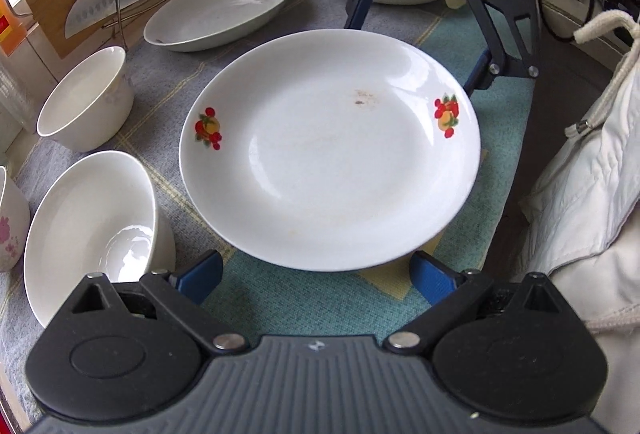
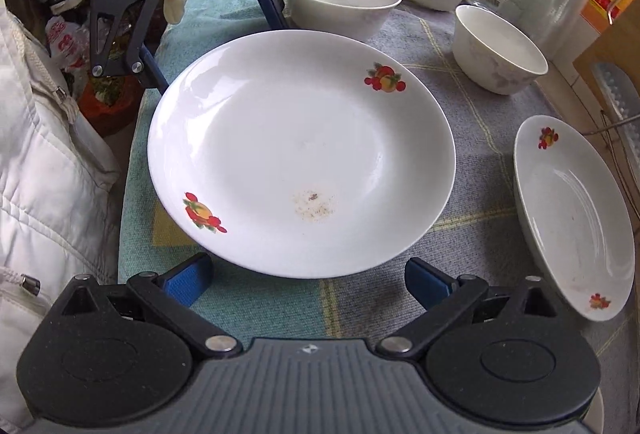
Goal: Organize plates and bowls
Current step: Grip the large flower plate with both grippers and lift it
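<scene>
Two matching claws, left claw (image 1: 316, 274) and right claw (image 2: 308, 276): grey ribbed top plate with a small pale logo at its centre, flanked by two black rounded housings bearing circular caps, black linkage arms pinned with silver round-headed screws, and blue fingers (image 1: 202, 276) with finely textured pads (image 2: 188, 280). Seen from the opposite camera, same black teardrop links with slotted cut-outs, bright rivet heads and dark blue finger stems. White quilted jacket (image 1: 592, 194) with stitched seams and a thick cream drawstring (image 1: 604, 24) tipped in metal.
</scene>
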`<state>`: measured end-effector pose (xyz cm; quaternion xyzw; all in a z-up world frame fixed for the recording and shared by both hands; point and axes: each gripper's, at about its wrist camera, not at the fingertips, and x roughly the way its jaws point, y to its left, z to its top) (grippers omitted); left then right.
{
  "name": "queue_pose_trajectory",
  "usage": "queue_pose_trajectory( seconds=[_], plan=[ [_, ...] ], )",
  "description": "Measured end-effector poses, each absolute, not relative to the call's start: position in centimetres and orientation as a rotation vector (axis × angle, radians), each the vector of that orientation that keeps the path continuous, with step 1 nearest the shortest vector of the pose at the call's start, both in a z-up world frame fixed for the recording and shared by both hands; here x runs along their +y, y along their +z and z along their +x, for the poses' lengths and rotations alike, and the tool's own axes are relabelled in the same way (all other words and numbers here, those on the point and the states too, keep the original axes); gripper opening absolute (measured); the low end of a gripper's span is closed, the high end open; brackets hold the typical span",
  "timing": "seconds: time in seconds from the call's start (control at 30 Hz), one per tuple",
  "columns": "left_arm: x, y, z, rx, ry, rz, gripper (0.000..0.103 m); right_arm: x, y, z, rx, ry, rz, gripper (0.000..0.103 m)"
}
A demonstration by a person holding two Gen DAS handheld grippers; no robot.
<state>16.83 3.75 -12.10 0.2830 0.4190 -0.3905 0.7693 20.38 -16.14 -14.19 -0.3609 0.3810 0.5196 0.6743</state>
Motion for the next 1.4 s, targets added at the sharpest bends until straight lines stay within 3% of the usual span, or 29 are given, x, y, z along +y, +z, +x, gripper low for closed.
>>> queue_pose_trajectory(
  seconds=[0.63, 1.4],
  plan=[
    [2.2, -11.9, 17.1, 0.925, -0.819, 0.646, 0.101, -15.8, -14.6, 25.1, 0.769, 1.496, -0.946, 0.103],
    [2.0, -11.3, 17.7, 0.885, -0.836, 0.666, 0.097, -17.1, -13.9, 23.6, 0.717, 1.420, -0.887, 0.103]
  ],
)
